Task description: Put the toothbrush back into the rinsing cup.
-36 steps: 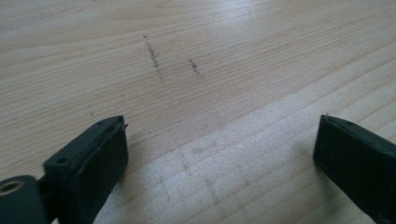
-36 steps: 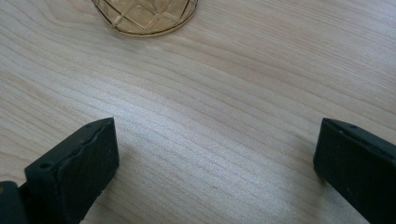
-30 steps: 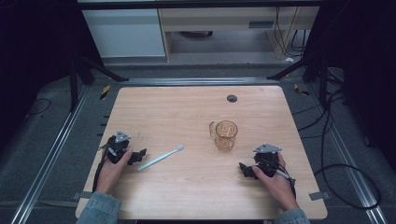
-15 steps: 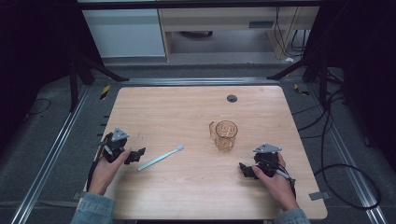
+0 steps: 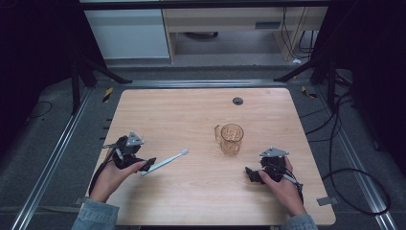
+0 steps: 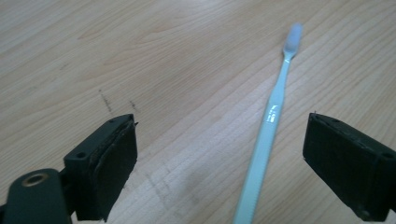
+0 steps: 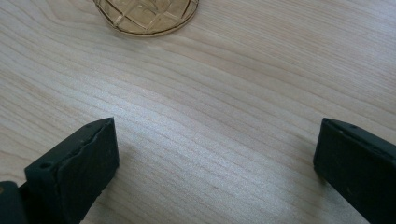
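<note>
Plainly, the left gripper (image 5: 149, 164) is held low over the table (image 5: 191, 110) with its jaws wide apart and just beginning to close; nothing is gripped, though the pale blue toothbrush (image 6: 271, 126) is seen lying flat between them, nearer the right-hand jaw, its handle end under the gripper and its bristle head pointing away ahead. The toothbrush is judged light, stiff and smooth, liable to skid on the wood, so a hold across the thicker handle would be best taken. The left hand (image 5: 111, 176) is angled inward, the gripper tilted downward. Farther right, the amber glass mug (image 5: 231, 138) stands upright just ahead of the right gripper (image 5: 251, 174), which is rested low on the table, jaws spread and empty.
</note>
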